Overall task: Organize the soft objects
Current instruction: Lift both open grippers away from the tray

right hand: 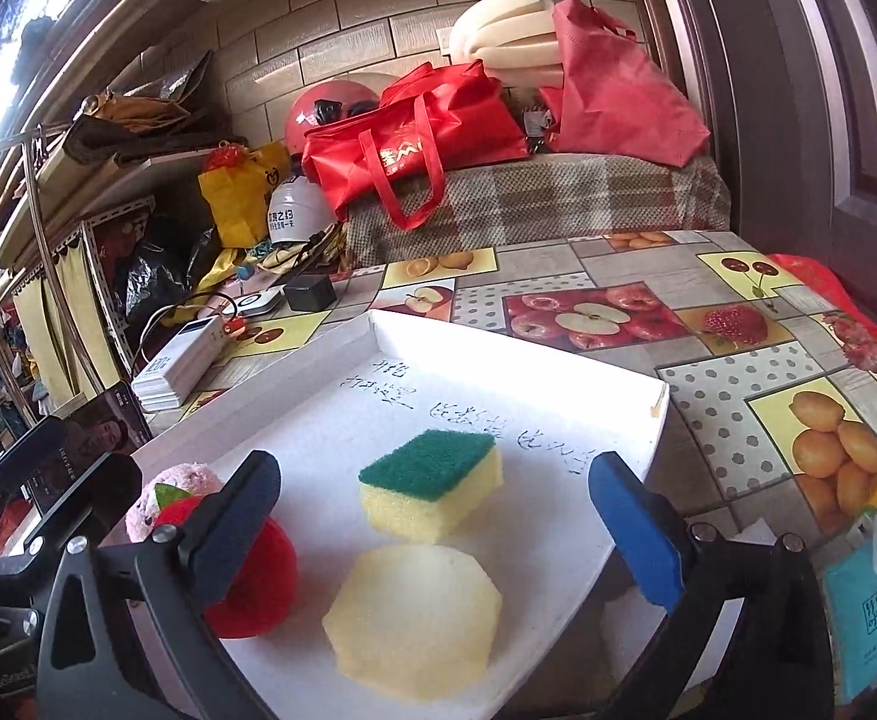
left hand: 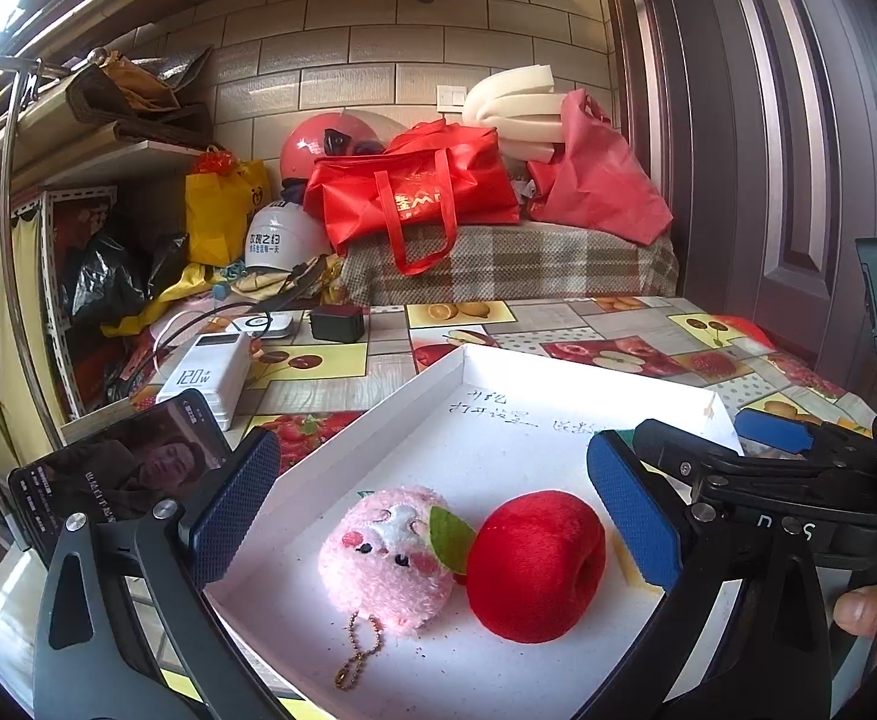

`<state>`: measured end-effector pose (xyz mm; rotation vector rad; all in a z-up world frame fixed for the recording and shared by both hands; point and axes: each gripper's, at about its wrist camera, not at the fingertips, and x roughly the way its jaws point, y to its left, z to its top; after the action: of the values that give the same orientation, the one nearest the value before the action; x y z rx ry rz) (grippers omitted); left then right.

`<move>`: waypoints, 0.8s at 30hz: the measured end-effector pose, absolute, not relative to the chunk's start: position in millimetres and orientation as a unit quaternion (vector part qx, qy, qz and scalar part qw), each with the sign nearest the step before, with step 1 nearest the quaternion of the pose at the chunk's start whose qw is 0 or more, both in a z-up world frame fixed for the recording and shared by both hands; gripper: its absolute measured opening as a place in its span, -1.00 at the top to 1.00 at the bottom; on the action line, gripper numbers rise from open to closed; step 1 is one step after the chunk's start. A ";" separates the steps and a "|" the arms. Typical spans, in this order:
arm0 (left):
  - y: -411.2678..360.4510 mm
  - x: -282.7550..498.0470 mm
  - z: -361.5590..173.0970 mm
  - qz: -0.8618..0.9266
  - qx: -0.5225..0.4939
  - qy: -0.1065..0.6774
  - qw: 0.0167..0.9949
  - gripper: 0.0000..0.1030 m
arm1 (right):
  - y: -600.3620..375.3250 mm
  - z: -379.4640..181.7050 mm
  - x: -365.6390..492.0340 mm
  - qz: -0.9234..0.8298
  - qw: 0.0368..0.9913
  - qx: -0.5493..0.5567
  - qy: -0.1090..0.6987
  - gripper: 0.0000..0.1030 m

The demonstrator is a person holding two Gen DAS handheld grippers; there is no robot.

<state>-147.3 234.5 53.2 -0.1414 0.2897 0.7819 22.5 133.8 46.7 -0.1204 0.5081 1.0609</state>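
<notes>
Left hand-held gripper (left hand: 432, 516), tilted slightly downward, jaws wide and empty, frames the pink plush (left hand: 387, 558) and red plush apple (left hand: 537, 567). Right hand-held gripper (right hand: 435, 531), likewise wide, frames the green-topped sponge (right hand: 432, 483) and yellow foam disc (right hand: 411, 615) in the white tray (right hand: 342, 342).

in the tray (right hand: 342, 354), the plush toy (left hand: 387, 558) touches the plush apple (left hand: 537, 564) on its right, sponge (right hand: 432, 483) behind the foam disc (right hand: 411, 615).

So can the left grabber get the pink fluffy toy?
Probably yes. The left gripper is open with the pink plush toy lying in the white tray between its fingers, nothing covering it. The red plush apple touches its side and might get nudged.
</notes>
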 end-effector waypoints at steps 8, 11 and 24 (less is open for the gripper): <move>233.1 -154.6 56.3 0.388 -0.073 0.123 0.911 -1.00 | 128.7 51.2 14.7 0.492 0.844 -0.058 0.206 -1.00; 233.0 -157.3 56.6 0.392 -0.075 0.117 0.909 -1.00 | 125.1 52.5 11.5 0.489 0.849 -0.056 0.193 -1.00; 224.7 -168.1 56.6 0.406 -0.082 0.108 0.904 -1.00 | 89.1 52.8 -0.3 0.496 0.848 -0.040 0.184 -1.00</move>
<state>-168.1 224.7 56.6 -0.1695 0.2222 0.8381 -0.3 89.0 52.8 -0.0845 0.3876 1.0450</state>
